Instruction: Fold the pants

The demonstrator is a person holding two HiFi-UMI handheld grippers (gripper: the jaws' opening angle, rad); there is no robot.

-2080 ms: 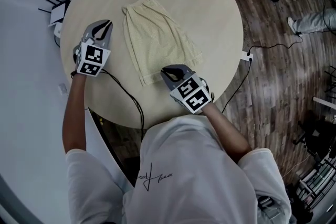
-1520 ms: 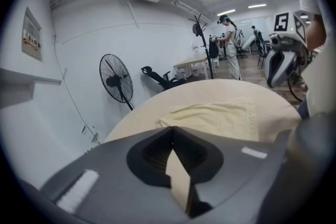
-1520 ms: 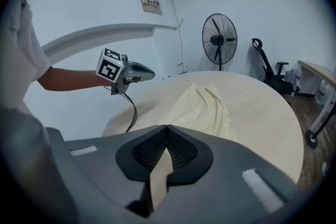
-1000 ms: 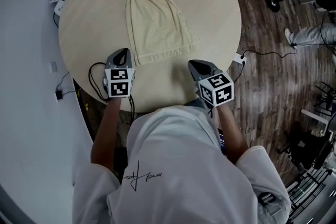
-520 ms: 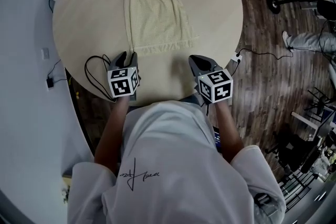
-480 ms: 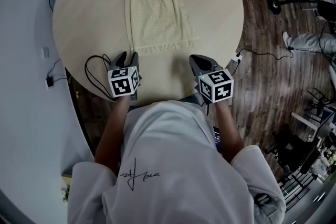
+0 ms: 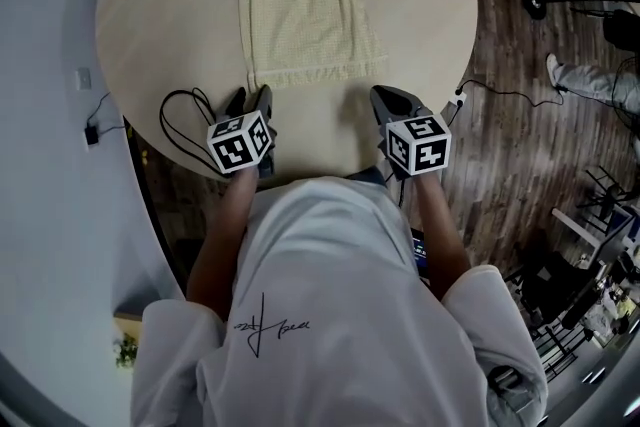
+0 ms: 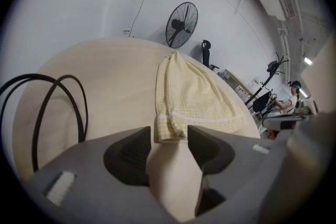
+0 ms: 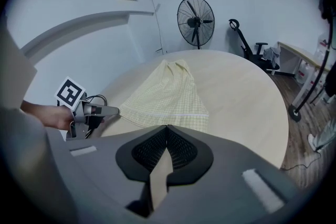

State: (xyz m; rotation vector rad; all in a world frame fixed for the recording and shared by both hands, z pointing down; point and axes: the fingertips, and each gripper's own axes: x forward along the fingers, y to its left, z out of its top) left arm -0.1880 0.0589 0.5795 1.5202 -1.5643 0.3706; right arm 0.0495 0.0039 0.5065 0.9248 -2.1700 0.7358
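Holds the left gripper [image 7: 250, 98] just inside the near rim of the round table [image 7: 150, 25] in the head view, jaws apart and just now opening, clamping nothing. Holds the right gripper [image 7: 382, 97] at that same near rim, toward the table's right side, jaws closed and empty. Shows the pale yellow pants [image 7: 300, 5] lying flat around the table's middle, narrow end toward the far rim, wide hemmed end toward the near rim. Shows a black cable [image 7: 178, 115] looping over the near-left rim.

Looks next along the left gripper [image 8: 169, 134]: jaws spread over bare table [image 8: 105, 86], a corner of the pants [image 8: 189, 97] hem just past the tips, not pinched. Cable [image 8: 85, 113] curling over the table's left part. Fan [image 8: 181, 24] standing beyond the far rim.

Looks last along the right gripper [image 9: 166, 127]: pads pressed together, nothing between them. Pants [image 9: 168, 97] ahead on the table [image 9: 236, 92], the left gripper [image 9: 113, 110] at their hem corner near the table's left rim.
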